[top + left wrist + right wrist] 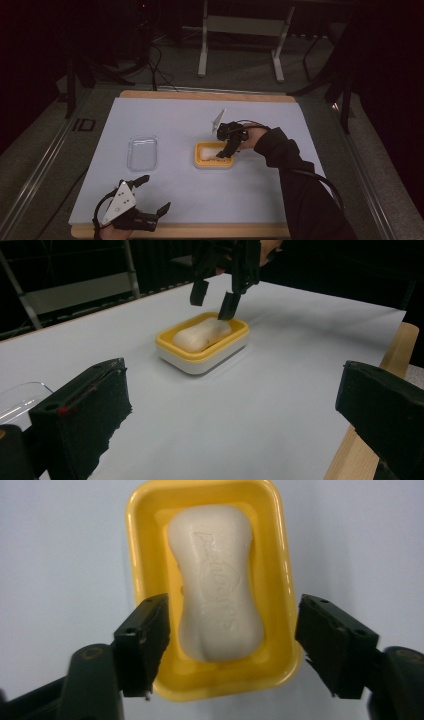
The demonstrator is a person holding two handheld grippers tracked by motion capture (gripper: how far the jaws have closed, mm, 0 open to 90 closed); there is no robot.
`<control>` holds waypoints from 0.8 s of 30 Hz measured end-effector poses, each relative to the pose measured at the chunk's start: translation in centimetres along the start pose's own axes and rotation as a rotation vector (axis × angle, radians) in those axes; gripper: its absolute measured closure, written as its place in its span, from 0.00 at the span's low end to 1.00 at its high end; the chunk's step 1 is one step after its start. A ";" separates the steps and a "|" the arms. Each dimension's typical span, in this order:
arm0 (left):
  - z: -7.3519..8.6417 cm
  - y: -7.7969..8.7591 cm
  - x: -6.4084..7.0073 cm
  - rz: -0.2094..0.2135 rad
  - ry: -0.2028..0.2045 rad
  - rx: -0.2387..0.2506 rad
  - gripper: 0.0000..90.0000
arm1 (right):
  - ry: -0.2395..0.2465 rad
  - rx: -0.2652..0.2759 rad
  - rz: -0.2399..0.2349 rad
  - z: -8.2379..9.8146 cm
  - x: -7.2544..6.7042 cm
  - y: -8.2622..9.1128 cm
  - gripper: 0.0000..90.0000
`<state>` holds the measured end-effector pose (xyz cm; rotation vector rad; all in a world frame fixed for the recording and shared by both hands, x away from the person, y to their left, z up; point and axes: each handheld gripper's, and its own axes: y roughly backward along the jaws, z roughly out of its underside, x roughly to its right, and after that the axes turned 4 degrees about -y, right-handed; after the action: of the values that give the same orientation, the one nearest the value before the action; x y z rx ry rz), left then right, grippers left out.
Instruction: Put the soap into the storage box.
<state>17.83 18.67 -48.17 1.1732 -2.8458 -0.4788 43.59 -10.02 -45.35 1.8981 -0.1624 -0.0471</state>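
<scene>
A white bar of soap (209,153) (200,334) (220,585) lies in a yellow soap dish (199,163) (200,360) (145,535) near the middle of the white sheet. My right gripper (225,152) (214,301) (232,630) hangs just above the dish's near end, pointing down. It is open, its jaws standing wider than the soap and touching nothing. My left gripper (156,191) (235,385) rests low at the table's front left, open wide with nothing between its jaws, facing the dish.
A clear plastic lid (142,152) (20,395) lies flat on the sheet to the left of the dish. The white sheet (165,115) covers a wooden table whose edge (200,231) shows at front. A metal stand (240,45) is on the floor beyond.
</scene>
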 end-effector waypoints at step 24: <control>0.0 -0.1 0.0 0.004 -0.002 -0.008 0.01 | -0.328 0.130 0.213 4.5 -0.9 3.2 0.15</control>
<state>17.92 18.61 -48.25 1.1668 -2.8443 -0.4915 41.86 -15.13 -43.90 1.9814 -0.6024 -0.2081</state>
